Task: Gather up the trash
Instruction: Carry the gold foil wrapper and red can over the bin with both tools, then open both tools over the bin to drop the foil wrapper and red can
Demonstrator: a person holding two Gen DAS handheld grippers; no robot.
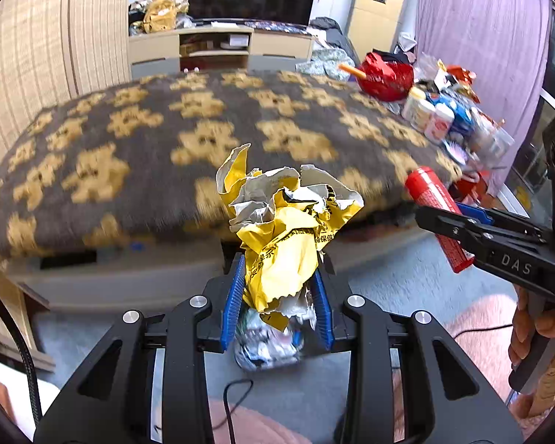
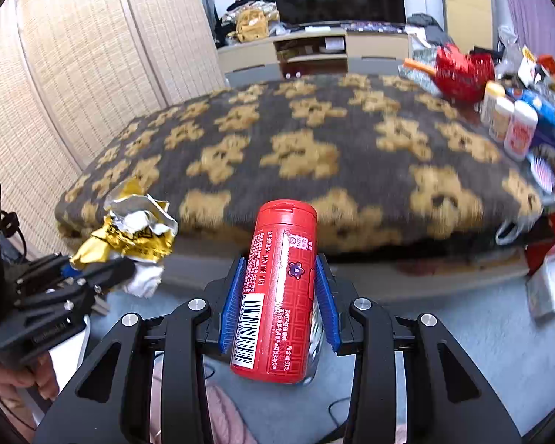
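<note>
Left wrist: left gripper [image 1: 280, 292] pinches crumpled yellow wrapper [image 1: 288, 222], light, crushable; right gripper [image 2: 280, 296] clamps rigid red canister [image 2: 277, 288] mid-body.

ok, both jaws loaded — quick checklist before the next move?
1. Left gripper grip on the crumpled yellow wrapper: ok, blue pads press both sides.
2. Loose white and clear scraps hanging below the wrapper: not ok, could drop.
3. Right gripper grip on the red canister: ok, clamped at mid-body.
4. Canister lid: ok, looks closed.
5. Trash bin: cannot tell, none in either view.
6. Black cable on the floor below: not ok, may snag.
</note>
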